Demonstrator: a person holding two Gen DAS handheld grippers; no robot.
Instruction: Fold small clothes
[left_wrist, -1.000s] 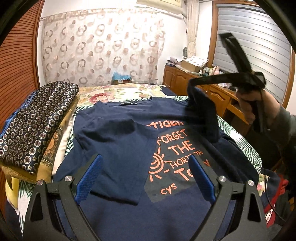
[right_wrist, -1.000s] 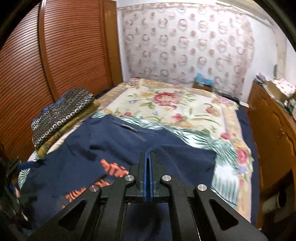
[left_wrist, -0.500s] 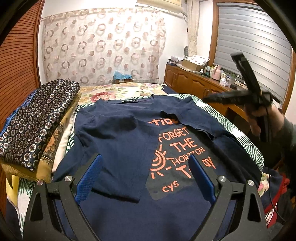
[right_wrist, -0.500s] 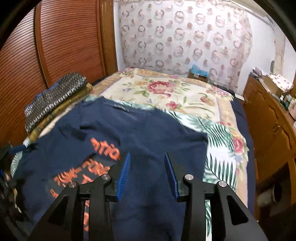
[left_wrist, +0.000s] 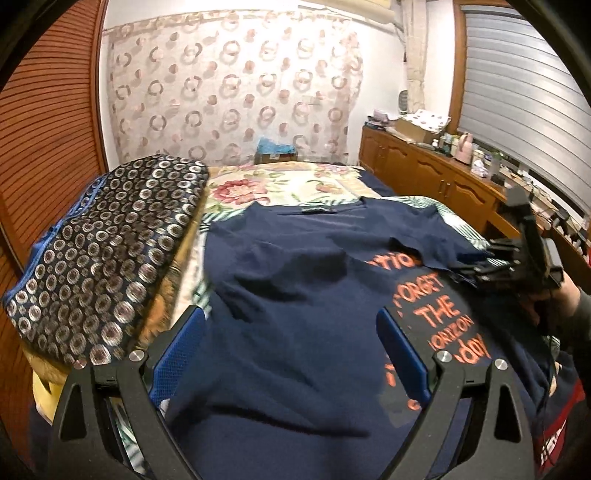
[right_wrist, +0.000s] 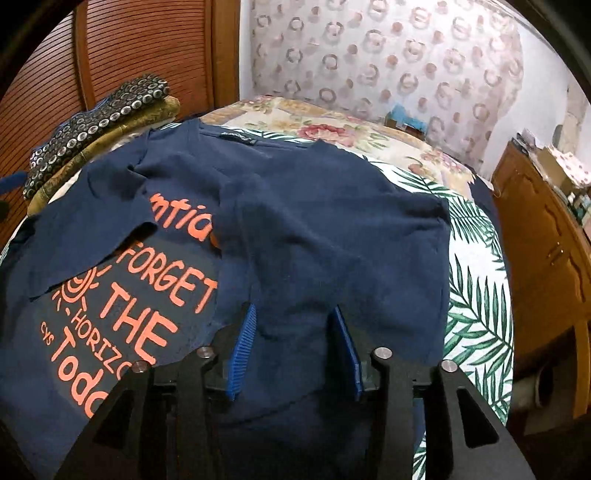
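While seemingly flat, navy T-shirt (right_wrist: 317, 221) covers floral bedspread (right_wrist: 476, 295).

A folded patterned pile (left_wrist: 107, 251) blocks the bed's left edge; a wooden cabinet (right_wrist: 543, 236) flanks the right.

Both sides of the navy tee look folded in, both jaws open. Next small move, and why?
Probably bring both grippers down to the hem nearest the cameras and pinch it, ready to fold upward toward the collar. The navy T-shirt lies on the bed with both side panels folded over the orange print, leaving a narrow strip. The left gripper and right gripper are open, holding nothing.
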